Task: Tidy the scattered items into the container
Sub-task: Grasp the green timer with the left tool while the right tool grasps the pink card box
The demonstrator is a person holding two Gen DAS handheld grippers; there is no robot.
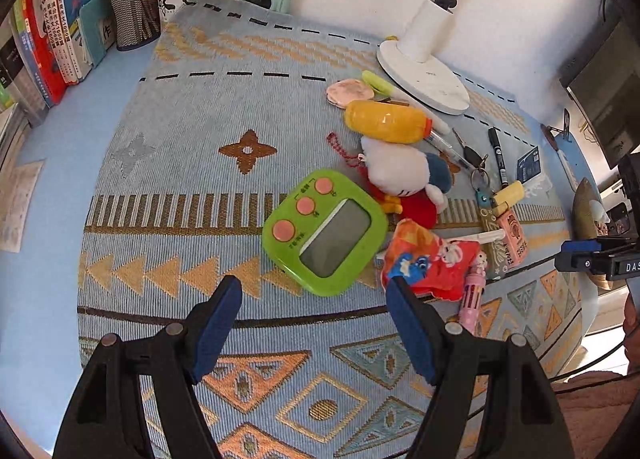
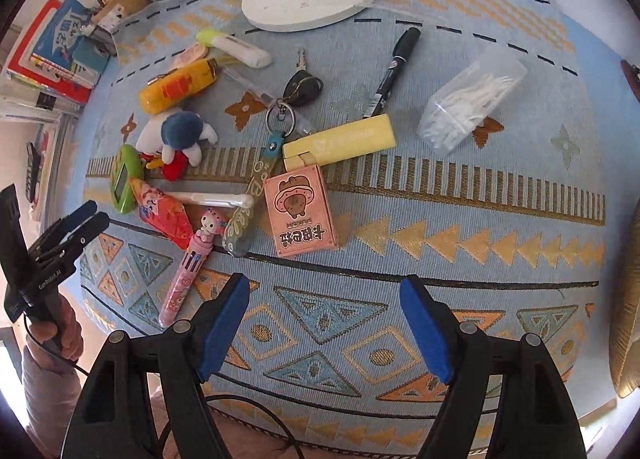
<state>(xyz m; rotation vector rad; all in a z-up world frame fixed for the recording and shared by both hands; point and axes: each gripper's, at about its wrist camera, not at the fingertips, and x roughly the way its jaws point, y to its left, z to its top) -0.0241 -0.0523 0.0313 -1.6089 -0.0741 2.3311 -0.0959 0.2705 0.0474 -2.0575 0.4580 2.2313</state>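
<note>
Clutter fills my left view: a green timer (image 1: pixel 325 231) with three pink buttons lies flat on the patterned cloth (image 1: pixel 192 179), just past my left gripper (image 1: pixel 314 297), whose blue pads stand wide apart and hold nothing. A white plush toy (image 1: pixel 404 171) and a red snack bag (image 1: pixel 430 261) sit just beside the timer.

In my right view, my right gripper (image 2: pixel 326 299) is wide too, and empty. A pink card box (image 2: pixel 302 211) lies ahead, touching a yellow case (image 2: pixel 340 139). A clear tub (image 2: pixel 472 99) of white sticks lies on its side, well apart.
</note>
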